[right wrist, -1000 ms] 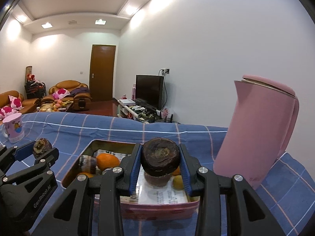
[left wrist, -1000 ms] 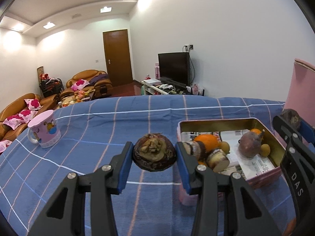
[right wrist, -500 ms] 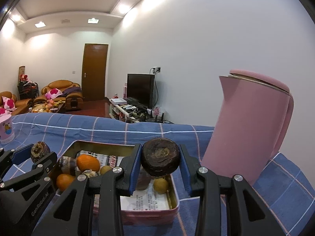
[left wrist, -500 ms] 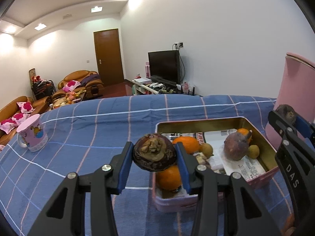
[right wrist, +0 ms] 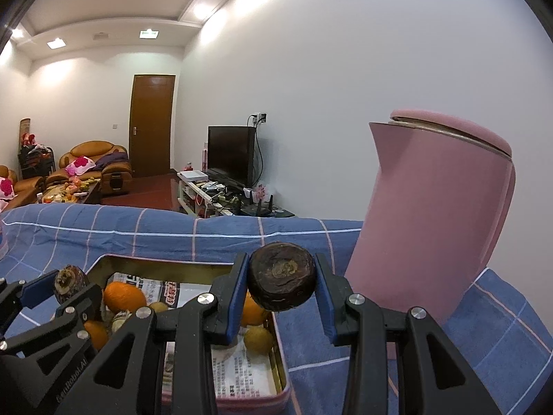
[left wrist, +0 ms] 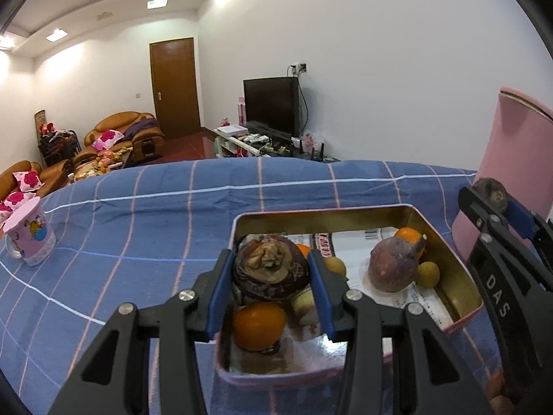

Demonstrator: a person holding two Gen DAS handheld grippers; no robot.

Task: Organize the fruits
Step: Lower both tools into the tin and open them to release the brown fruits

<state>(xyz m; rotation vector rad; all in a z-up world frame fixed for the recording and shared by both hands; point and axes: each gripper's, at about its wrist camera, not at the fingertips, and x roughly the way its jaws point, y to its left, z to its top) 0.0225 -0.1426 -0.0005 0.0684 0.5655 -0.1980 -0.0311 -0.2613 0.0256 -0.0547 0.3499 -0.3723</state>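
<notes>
My left gripper (left wrist: pixel 271 278) is shut on a wrinkled dark brown fruit (left wrist: pixel 271 263), above the near left part of the pink tin (left wrist: pixel 325 211). The tin, gold inside and lined with printed paper, holds oranges (left wrist: pixel 257 325), a purple-brown fruit (left wrist: pixel 392 269) and small yellow fruits (left wrist: pixel 428 273). My right gripper (right wrist: pixel 281 285) is shut on a round dark fruit (right wrist: pixel 281 271) over the tin's right rim (right wrist: pixel 280 356). Each gripper shows in the other's view: the right gripper (left wrist: pixel 497 204) at the right edge, the left gripper (right wrist: pixel 67 285) at lower left.
A tall pink kettle (right wrist: pixel 432 224) stands just right of the tin, close to my right gripper. A pink mug (left wrist: pixel 29 235) sits far left on the blue checked cloth (left wrist: pixel 155 214). Behind the table lie sofas, a door and a TV.
Both grippers have moved to the right with their fruits. The left one went from beside the tin to above it. The right one has come closer to the kettle.
</notes>
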